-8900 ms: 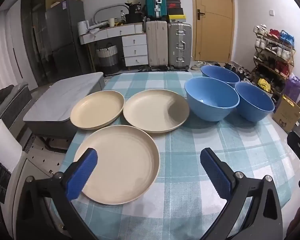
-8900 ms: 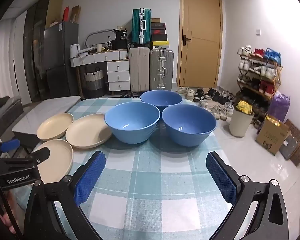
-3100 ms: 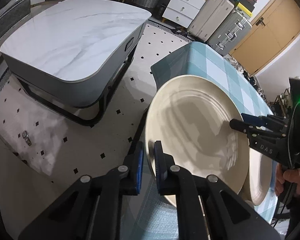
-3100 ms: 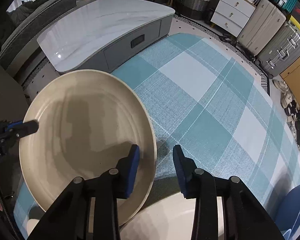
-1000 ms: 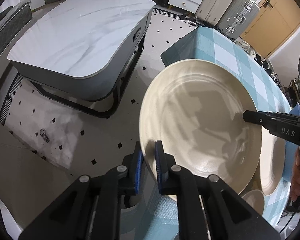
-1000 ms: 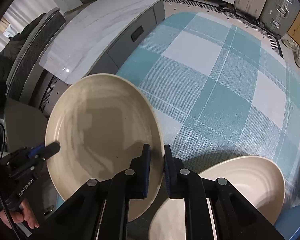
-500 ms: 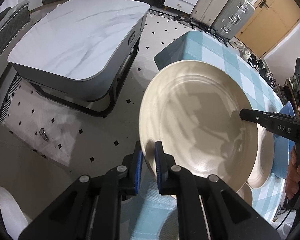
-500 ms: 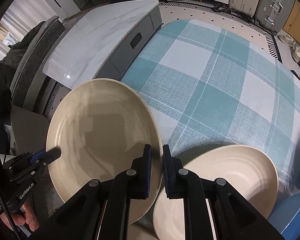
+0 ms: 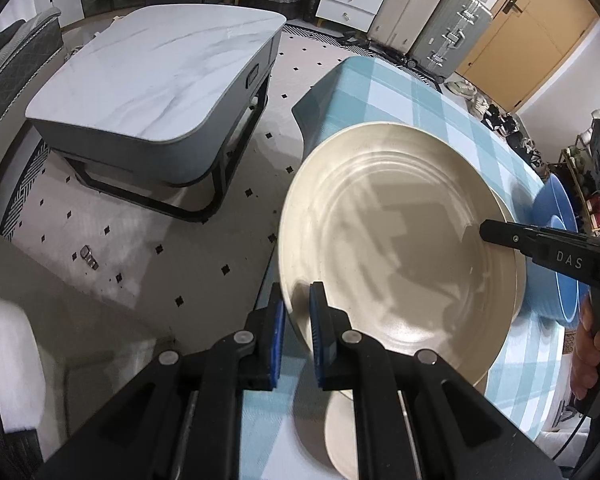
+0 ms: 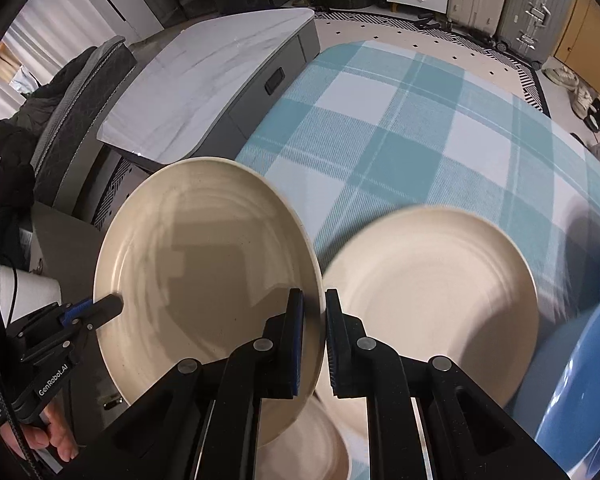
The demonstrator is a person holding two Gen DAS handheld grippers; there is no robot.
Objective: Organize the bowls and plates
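Both grippers hold one cream plate [image 9: 396,240], lifted above the checked tablecloth [image 10: 400,132]. My left gripper [image 9: 297,336] is shut on its near rim. My right gripper [image 10: 312,340] is shut on the opposite rim of the same plate [image 10: 204,264]. A second cream plate [image 10: 432,292] lies on the cloth to the right, partly under the held one. A third cream plate [image 10: 308,444] shows below, mostly hidden. A blue bowl [image 10: 580,380] is at the right edge; blue bowls [image 9: 556,240] also show behind the plate in the left wrist view.
A low grey marble-top table [image 9: 152,80] stands on the tiled floor beside the cloth-covered table. Suitcases [image 9: 432,28], white drawers [image 9: 352,0] and a wooden door [image 9: 540,32] are at the back. The cloth table's left edge [image 9: 312,100] is close to the held plate.
The held plate has moved right and over the second plate since half a second ago. Both grippers stay shut on its rim. More blue bowl shows at the right.
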